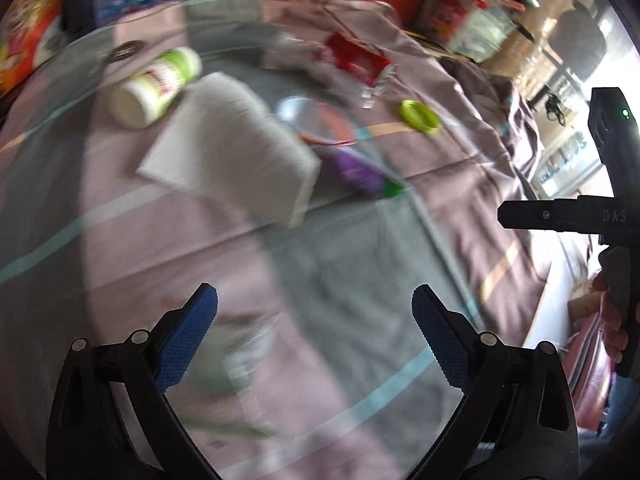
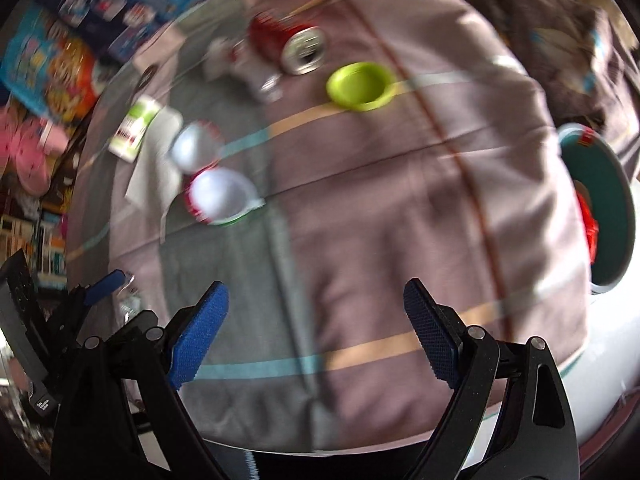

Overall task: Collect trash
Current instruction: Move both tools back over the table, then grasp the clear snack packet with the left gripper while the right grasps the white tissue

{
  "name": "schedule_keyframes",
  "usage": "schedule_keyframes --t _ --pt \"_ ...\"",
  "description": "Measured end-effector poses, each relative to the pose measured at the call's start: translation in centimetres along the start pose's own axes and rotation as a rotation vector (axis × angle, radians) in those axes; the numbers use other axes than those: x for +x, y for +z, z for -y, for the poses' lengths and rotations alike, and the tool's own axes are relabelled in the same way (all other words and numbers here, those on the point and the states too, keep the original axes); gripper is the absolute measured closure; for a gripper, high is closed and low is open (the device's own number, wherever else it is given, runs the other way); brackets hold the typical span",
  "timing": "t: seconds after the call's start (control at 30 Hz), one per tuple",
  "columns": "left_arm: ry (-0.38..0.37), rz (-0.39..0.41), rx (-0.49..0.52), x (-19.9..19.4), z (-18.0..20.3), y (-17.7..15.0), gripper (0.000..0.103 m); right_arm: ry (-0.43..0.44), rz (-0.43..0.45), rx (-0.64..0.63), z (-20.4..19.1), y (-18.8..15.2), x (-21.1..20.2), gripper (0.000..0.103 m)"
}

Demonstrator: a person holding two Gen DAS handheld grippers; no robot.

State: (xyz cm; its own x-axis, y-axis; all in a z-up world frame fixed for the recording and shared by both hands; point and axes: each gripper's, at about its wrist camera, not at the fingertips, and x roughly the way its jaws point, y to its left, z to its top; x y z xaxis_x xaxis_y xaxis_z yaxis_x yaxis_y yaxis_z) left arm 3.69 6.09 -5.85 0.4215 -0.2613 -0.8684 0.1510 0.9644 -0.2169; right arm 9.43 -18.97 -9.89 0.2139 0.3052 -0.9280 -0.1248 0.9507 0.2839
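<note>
Trash lies on a round glass table over a striped cloth. In the left wrist view I see a white bottle with a green label (image 1: pixel 154 88), a white napkin (image 1: pixel 232 148), a crushed red can (image 1: pixel 358 62), a green lid (image 1: pixel 420 116), a clear cup (image 1: pixel 316 120) and a purple wrapper (image 1: pixel 362 170). My left gripper (image 1: pixel 314 332) is open and empty, well short of them. In the right wrist view the red can (image 2: pixel 288 46), the green lid (image 2: pixel 360 86), two white cups (image 2: pixel 218 194) and the bottle (image 2: pixel 134 128) show. My right gripper (image 2: pixel 316 330) is open and empty.
A teal bin (image 2: pixel 604 200) with red trash inside stands at the table's right edge. Colourful boxes (image 2: pixel 60 60) line the far left. The right gripper's body (image 1: pixel 608 208) shows at the right of the left wrist view. The left gripper (image 2: pixel 60 312) shows at lower left.
</note>
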Motion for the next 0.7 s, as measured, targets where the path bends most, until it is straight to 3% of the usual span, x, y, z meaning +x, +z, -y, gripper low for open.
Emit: schedule_keyframes --t 0.23,0.47,0.6,0.7 --pt "0.033 -0.024 -0.042 -0.6 -3.9 -3.5 0.005 0.000 -0.013 -0.068 -4.3 0.7 0.9 0.018" --pt "0.008 -0.007 -0.042 -0.3 -5.0 -4.6 0.008 -0.004 -0.008 -0.127 -7.1 1.6 1.3 0.018" --pt "0.042 0.024 -0.017 -0.6 -5.0 -4.6 0.043 0.008 -0.007 -0.144 -8.5 2.3 1.7 0.018" --pt "0.031 0.041 -0.057 -0.7 -6.3 -4.1 0.044 0.018 -0.006 -0.158 -9.7 3.1 2.2 0.018"
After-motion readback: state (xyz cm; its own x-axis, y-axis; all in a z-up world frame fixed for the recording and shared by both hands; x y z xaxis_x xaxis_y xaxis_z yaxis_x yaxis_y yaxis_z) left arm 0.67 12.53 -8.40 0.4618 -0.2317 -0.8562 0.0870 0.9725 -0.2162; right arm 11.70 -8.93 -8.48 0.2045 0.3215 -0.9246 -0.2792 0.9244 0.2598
